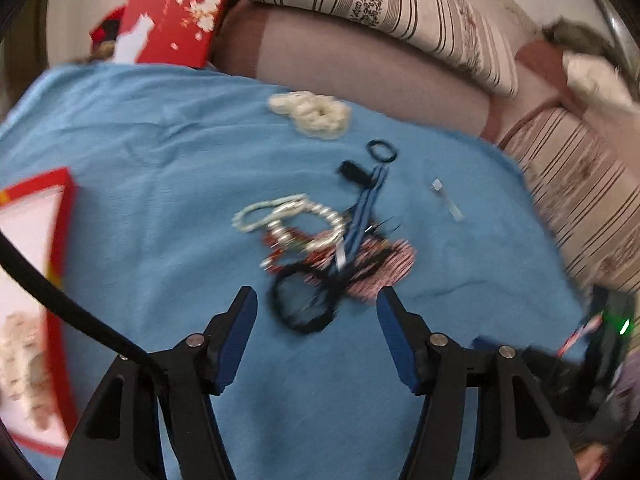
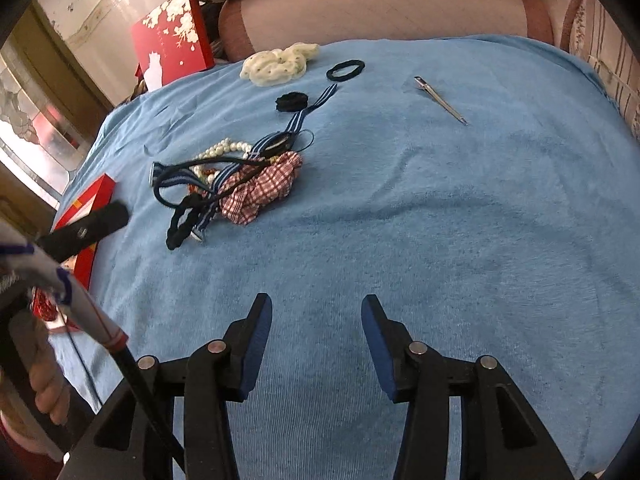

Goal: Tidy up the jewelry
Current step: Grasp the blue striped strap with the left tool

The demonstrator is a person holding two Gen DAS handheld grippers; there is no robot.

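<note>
So both grippers are just hanging over the blue blanket (image 2: 440, 208) with nothing in them. The left gripper (image 1: 316, 304) has its fingers spread wide, pointed right at the jewelry pile (image 1: 320, 248), and the right gripper (image 2: 316, 312) is spread too but over bare blanket, well apart from everything.

The pile is the problem imo. The pearl bracelet (image 1: 308, 220), a black hair tie (image 1: 300, 304), the blue striped strap (image 2: 256, 152) and a red checked scrunchie (image 2: 264, 188) are all lying over each other. Grab one and you'll probably drag two more along, and anything that drops will snag or sink into that soft fabric.

Loose stuff is easier: the cream scrunchie (image 2: 280, 64), another black band (image 2: 346, 69) and a metal clip (image 2: 440, 100) sit apart near the far edge. The clip is thin and flat, so the pads could slide right off it.

The open red box (image 1: 36, 280) is off at the left, so anything half-caught has a long trip to fall out.
</note>
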